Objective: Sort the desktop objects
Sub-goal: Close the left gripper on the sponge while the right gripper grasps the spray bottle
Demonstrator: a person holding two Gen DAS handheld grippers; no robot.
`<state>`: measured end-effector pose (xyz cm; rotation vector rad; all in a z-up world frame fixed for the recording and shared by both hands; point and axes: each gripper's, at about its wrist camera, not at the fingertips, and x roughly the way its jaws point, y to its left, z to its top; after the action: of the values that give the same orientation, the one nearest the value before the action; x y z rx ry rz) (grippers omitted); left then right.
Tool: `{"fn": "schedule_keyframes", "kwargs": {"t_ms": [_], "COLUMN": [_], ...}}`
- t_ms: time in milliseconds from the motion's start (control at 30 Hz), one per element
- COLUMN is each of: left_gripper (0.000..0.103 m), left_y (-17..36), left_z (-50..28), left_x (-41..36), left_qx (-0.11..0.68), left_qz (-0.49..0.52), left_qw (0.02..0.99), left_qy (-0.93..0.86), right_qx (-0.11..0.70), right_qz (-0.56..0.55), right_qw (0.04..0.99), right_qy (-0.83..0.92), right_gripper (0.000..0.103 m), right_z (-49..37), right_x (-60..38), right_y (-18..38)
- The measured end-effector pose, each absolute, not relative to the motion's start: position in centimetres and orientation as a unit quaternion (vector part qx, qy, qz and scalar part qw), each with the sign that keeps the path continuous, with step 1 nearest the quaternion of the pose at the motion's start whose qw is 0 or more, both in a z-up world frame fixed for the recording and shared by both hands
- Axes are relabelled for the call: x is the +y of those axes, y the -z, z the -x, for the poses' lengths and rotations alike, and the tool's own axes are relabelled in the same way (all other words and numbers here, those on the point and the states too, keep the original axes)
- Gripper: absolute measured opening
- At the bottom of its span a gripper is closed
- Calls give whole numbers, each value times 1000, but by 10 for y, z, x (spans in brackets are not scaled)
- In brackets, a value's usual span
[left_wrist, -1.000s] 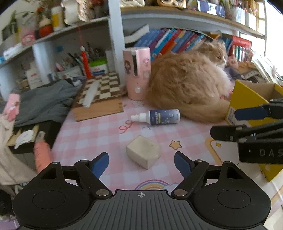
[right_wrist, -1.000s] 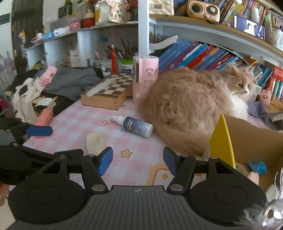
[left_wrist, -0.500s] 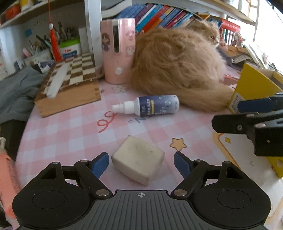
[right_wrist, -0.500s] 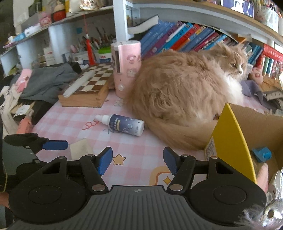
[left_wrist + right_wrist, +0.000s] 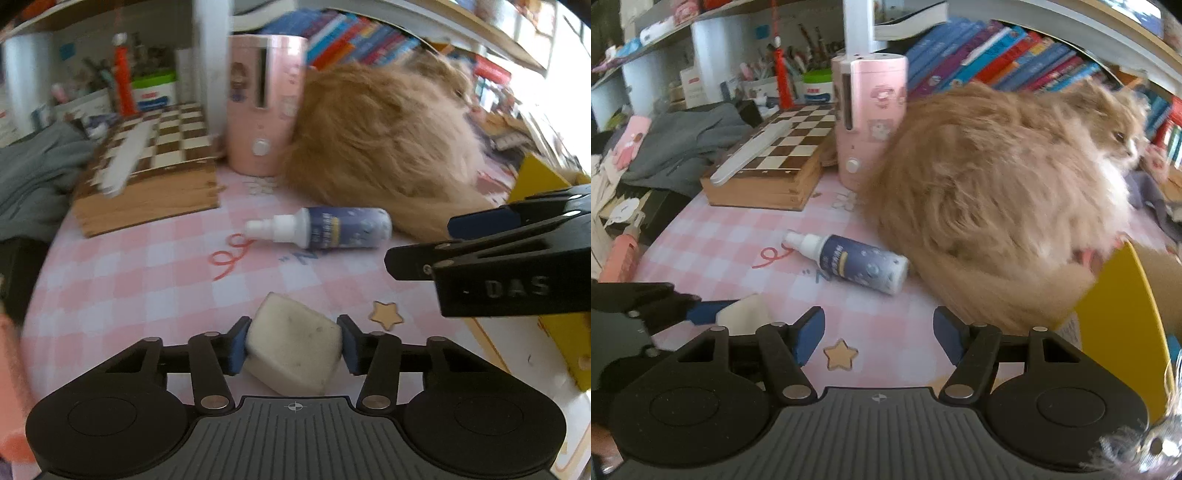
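our left gripper (image 5: 293, 347) has just been closing and now pinches the off-white rectangular eraser block (image 5: 293, 345) on the pink checked desk mat (image 5: 147, 280); our right gripper (image 5: 879, 334) hovers spread and empty near the navy spray bottle (image 5: 857, 264) lying beside the fluffy orange cat (image 5: 997, 199)

Pink-and-white checked desk (image 5: 122, 280), off-white eraser (image 5: 293, 349), navy spray bottle (image 5: 332, 228), ginger cat (image 5: 997, 184), brown-and-cream chessboard (image 5: 790, 144), yellow box (image 5: 1123, 314).
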<state>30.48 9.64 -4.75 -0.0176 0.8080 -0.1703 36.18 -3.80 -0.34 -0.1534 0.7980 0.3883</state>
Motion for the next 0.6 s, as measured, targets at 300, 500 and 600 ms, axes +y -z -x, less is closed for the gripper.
{"fn": "schedule_keyframes", "kwargs": {"t_ms": [300,500,600], "left_gripper": [45,45,45], "left_y": [38,36,34], "left_z": [-268,-261,-261], "left_x": [142,149,152], "left_qx": [403,403,396], "left_qz": [72,77,83], "left_qw": [912,911,914], "left_qy": [38,34,33], "right_qx": [388,360,349], "right_qz": [97,170,223], "right_qw": [892,881,865], "right_qy": [-208,-255,-282], "right_gripper": [68,68,65], "right_z": [-384,-398,-408], "right_x": [-17,7,22], "right_y": [10,12,18]}}
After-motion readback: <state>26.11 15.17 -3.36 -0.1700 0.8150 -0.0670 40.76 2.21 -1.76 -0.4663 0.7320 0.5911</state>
